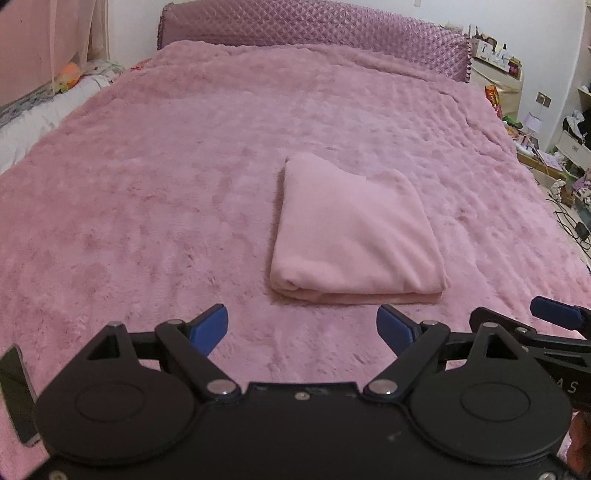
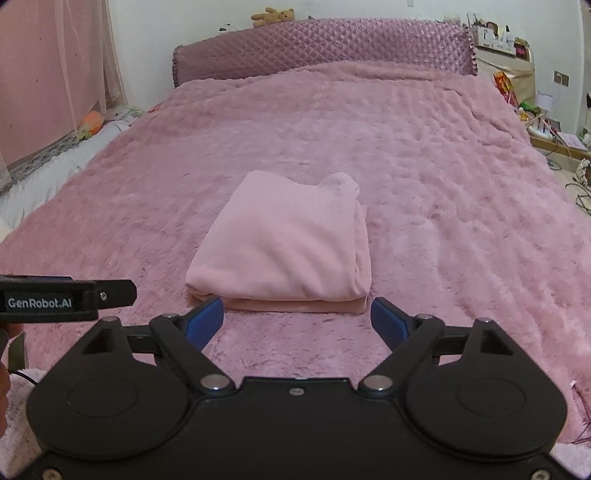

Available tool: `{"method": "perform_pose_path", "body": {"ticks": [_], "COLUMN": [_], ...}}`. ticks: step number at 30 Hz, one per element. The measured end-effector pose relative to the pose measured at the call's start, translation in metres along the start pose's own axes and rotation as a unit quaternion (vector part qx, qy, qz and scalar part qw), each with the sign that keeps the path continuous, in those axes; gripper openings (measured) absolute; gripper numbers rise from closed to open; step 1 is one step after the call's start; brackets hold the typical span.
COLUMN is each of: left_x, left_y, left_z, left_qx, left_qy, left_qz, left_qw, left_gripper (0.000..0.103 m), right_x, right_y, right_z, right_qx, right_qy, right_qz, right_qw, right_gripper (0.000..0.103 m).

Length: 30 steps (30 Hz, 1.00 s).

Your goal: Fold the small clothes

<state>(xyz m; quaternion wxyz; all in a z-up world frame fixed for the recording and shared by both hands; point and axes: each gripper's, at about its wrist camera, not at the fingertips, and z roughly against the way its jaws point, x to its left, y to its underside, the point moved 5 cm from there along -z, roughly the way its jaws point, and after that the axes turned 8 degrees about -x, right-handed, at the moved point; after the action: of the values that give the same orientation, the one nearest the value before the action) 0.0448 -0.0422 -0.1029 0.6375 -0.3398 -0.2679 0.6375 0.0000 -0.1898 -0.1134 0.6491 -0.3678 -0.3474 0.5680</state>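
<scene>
A pale pink fleece garment [image 1: 351, 232] lies folded into a neat rectangle on the pink fluffy bedspread [image 1: 166, 177]. It also shows in the right wrist view [image 2: 288, 247], with a whitish bit of fabric sticking up at its far right corner. My left gripper [image 1: 301, 328] is open and empty, just short of the garment's near edge and a little to its left. My right gripper [image 2: 297, 321] is open and empty, right at the garment's near folded edge. Neither holds the cloth.
A quilted purple headboard [image 2: 321, 48] stands at the far end, with a teddy bear [image 2: 273, 16] on top. A cluttered nightstand and floor items [image 1: 509, 74] are to the right. A white ledge with an orange toy [image 1: 70, 74] runs along the left.
</scene>
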Motion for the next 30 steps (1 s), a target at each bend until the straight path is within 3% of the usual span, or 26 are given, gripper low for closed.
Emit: {"method": "perform_pose_path", "body": {"ticks": [30], "left_x": [-0.004], "left_y": [0.007], "left_z": [-0.017], "left_qx": [0.029], "left_qy": [-0.006], "left_qz": [-0.011], "left_qw": [0.9995], "left_gripper": [0.093], "right_x": [-0.001], "right_y": [0.004], "right_z": [-0.012], "right_qx": [0.026], "right_qy": [0.005], "right_qz": [-0.005], "right_qw": [1.0], "right_gripper": [0.088]}}
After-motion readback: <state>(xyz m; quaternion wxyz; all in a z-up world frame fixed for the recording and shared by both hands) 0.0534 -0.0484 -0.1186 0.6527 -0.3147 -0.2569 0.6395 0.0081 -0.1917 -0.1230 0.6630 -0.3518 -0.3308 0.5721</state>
